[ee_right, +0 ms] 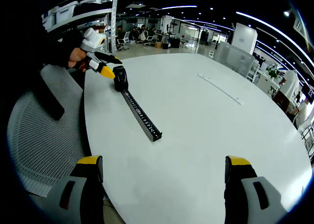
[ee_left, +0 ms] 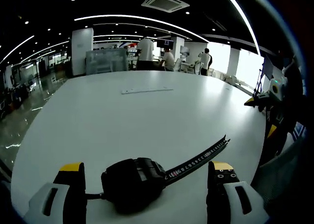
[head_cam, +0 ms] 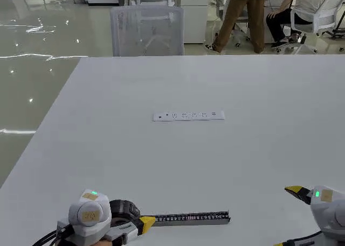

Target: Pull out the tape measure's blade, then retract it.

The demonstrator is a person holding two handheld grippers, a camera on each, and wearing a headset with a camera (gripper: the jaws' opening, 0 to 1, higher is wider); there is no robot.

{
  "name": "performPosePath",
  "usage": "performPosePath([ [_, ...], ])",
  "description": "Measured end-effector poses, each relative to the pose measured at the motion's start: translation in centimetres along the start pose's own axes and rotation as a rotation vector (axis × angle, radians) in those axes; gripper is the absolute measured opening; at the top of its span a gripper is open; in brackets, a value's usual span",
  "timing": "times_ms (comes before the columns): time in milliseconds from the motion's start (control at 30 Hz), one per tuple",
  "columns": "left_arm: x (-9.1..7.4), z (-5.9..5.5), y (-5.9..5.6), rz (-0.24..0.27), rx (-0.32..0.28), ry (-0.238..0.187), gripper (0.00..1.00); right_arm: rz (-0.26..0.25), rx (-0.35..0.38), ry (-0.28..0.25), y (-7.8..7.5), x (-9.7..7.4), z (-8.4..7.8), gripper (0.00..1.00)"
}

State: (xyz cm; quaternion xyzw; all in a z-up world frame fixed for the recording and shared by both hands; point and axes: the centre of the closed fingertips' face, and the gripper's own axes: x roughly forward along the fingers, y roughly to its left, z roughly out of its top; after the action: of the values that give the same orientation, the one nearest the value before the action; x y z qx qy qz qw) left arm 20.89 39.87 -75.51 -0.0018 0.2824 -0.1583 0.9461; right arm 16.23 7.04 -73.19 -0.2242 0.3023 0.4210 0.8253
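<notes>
Left gripper view puts the tape measure (ee_left: 132, 182) between the jaws of our left gripper (ee_left: 147, 167), which stand wide apart, with a gap on either side of the black case. Its blade (ee_left: 201, 157) runs out flat on the white table (ee_left: 122, 116), passing just ahead of the right-hand jaw. Our right gripper (ee_right: 164, 160) is spread wide too, holding nothing; the blade's end lies ahead of its jaws, well apart.
</notes>
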Motion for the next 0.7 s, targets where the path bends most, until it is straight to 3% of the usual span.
performPosePath([
  [233, 0.5, -1.5, 0.7, 0.045, -0.048, 0.002, 1.00, 0.040, -0.057, 0.016, 0.0, 1.8, 1.2, 0.99],
  [267, 0.5, -1.4, 1.0, 0.060, -0.064, 0.000, 1.00, 0.046, -0.065, 0.018, 0.0, 2.0, 1.3, 0.98],
  [300, 0.6, -0.9, 1.2, 0.069, -0.059, -0.028, 1.00, 0.053, -0.076, 0.021, 0.1, 2.4, 1.5, 0.98],
  [367, 0.7, -0.8, 1.3, 0.077, -0.049, -0.031, 1.00, 0.072, -0.099, 0.034, 0.2, 3.0, 1.7, 0.97],
  [533, 1.1, -0.9, 0.9, 0.056, -0.074, -0.063, 1.00, 0.127, -0.160, 0.050, 0.8, 4.5, 2.5, 0.94],
  [700, 1.6, -1.9, 0.7, 0.059, -0.049, -0.023, 1.00, 0.178, -0.200, 0.085, 0.9, 6.4, 2.8, 0.90],
])
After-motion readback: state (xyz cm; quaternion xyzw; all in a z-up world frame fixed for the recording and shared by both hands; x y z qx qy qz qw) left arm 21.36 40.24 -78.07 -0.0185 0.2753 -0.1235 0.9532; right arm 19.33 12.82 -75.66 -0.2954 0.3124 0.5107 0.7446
